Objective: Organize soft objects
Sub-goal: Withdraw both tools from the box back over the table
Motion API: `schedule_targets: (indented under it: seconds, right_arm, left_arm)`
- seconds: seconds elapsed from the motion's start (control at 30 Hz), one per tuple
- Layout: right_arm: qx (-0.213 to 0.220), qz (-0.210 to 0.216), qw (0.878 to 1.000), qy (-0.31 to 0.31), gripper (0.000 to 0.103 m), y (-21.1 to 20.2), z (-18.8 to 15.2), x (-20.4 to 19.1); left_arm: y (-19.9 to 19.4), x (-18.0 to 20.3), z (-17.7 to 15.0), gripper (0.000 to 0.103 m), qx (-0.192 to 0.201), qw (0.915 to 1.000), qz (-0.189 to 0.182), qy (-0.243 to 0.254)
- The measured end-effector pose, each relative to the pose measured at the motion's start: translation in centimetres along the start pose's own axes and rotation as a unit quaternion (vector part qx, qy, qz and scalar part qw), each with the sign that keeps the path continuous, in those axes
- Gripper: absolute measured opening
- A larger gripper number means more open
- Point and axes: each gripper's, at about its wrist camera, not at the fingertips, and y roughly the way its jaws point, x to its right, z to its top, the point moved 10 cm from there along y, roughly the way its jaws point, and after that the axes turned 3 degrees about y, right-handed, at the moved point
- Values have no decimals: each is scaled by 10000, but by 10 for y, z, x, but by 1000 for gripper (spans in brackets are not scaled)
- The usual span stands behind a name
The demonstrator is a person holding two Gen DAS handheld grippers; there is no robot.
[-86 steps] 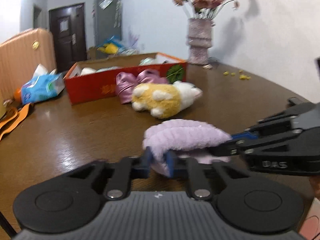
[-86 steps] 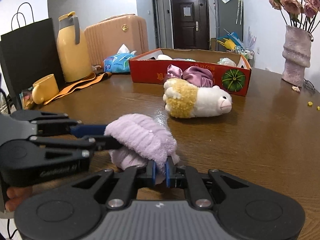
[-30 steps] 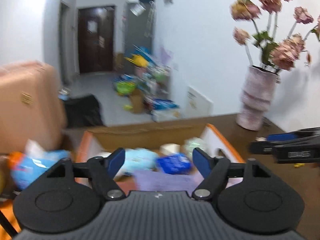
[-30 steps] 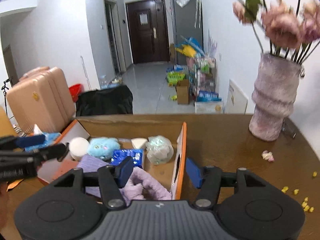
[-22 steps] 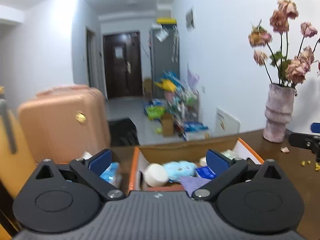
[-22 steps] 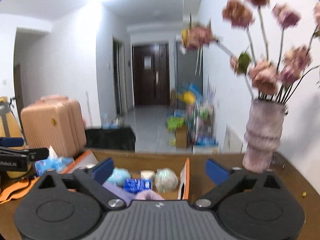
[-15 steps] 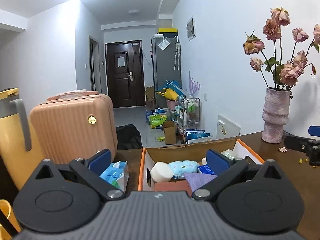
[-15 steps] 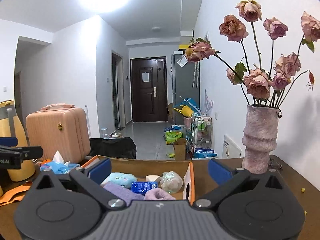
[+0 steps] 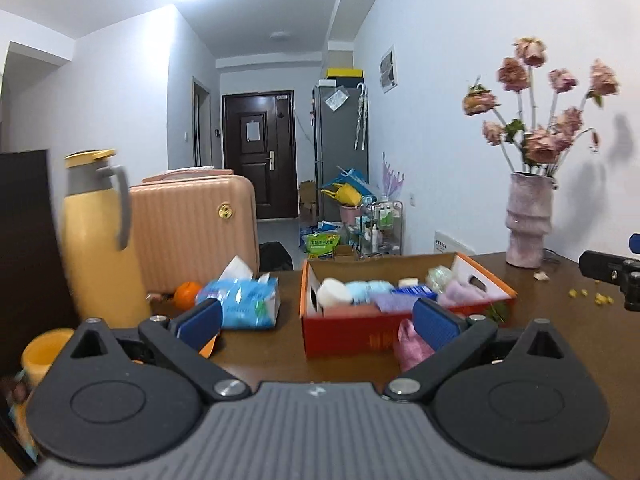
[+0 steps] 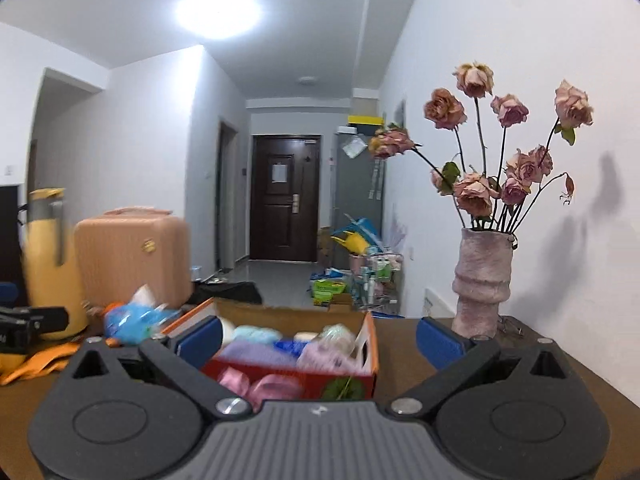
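A red and orange cardboard box (image 9: 352, 336) (image 10: 366, 376) stands on the brown table and holds several soft items. Among them lies the lilac fluffy cloth (image 9: 460, 294) (image 10: 324, 356), beside a folded purple cloth (image 9: 394, 303) (image 10: 256, 350) and a light blue plush (image 9: 366, 290) (image 10: 256, 334). A pink satin scrunchie (image 9: 412, 346) (image 10: 260, 386) lies on the table against the box front. My left gripper (image 9: 318, 320) is open and empty, back from the box. My right gripper (image 10: 320, 340) is open and empty too. The right gripper's tip (image 9: 612, 272) shows at the left wrist view's right edge.
A yellow thermos (image 9: 98, 236), a peach suitcase (image 9: 192, 228), a blue tissue pack (image 9: 244, 302), an orange (image 9: 186, 292) and a yellow cup (image 9: 44, 354) crowd the left. A pink vase of dried roses (image 10: 482, 284) stands at the right. The left gripper's tip (image 10: 28, 326) is at the right wrist view's left edge.
Both grippers let go of the lilac cloth into the box, opened wide and drew back from it. The box now looks smaller and farther off.
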Motion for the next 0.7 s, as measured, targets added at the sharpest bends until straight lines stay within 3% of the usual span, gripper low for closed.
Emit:
schedule_targets:
  seconds: [0.37, 0.57, 0.7]
  right_arm:
    - [-213, 373, 9990, 101, 103, -144, -84, -33]
    - [-457, 619, 9965, 336, 103, -202, -128, -47]
    - [-529, 709, 9960, 152, 103, -204, -133, -56]
  left_arm:
    - [-138, -8, -85, 103, -163, 9998, -37, 60]
    - [-177, -18, -117, 103, -349, 9992, 3, -178]
    - [-176, -17, -118, 103, -334, 9994, 59, -79]
